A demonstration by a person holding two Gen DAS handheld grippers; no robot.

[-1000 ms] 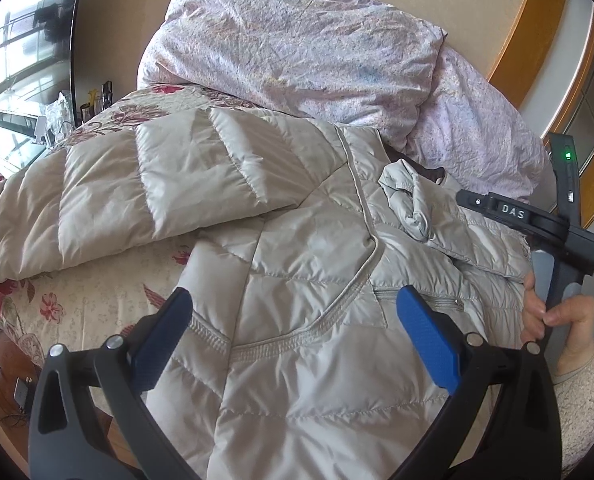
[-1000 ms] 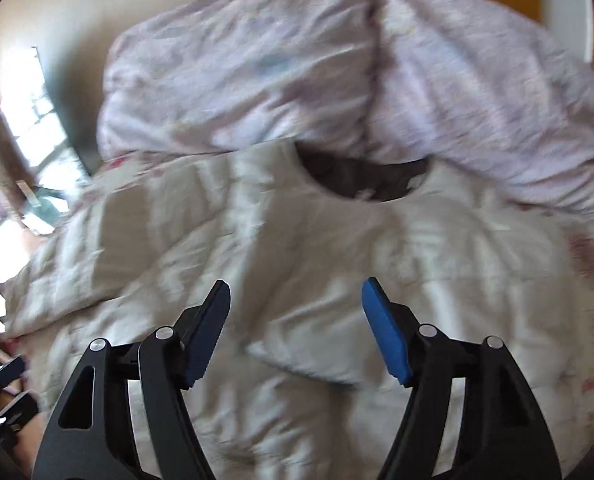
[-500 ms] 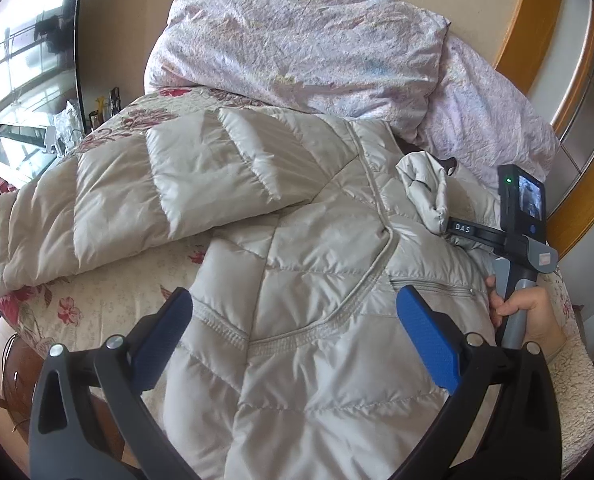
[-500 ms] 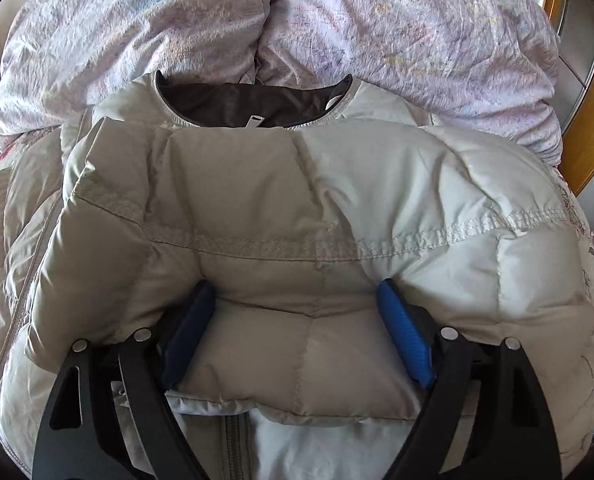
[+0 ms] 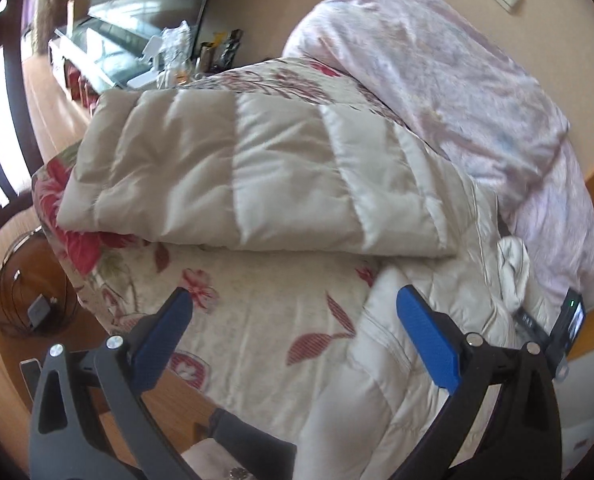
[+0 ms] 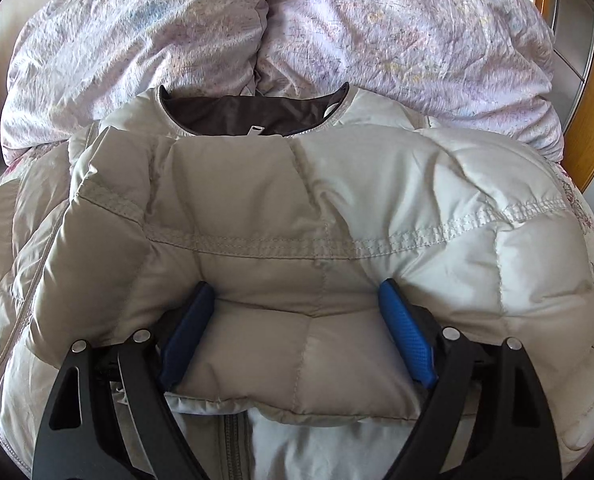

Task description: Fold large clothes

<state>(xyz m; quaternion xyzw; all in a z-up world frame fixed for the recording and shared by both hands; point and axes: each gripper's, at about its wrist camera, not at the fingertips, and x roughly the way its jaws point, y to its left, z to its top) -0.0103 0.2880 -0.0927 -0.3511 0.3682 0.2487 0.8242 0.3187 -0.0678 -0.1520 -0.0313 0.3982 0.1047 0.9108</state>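
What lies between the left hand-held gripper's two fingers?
In the left wrist view, only the floral bedspread; the left hand-held gripper is open and empty, with the jacket's body beside its right finger.

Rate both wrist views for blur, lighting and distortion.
Left wrist view: motion-smeared, soft on the jacket sleeve and pillow; bright window blown out at the left edge. Right wrist view: sharp, a soft shadow darkens the left half of the folded sleeve. Both: fisheye bending, dark corners.
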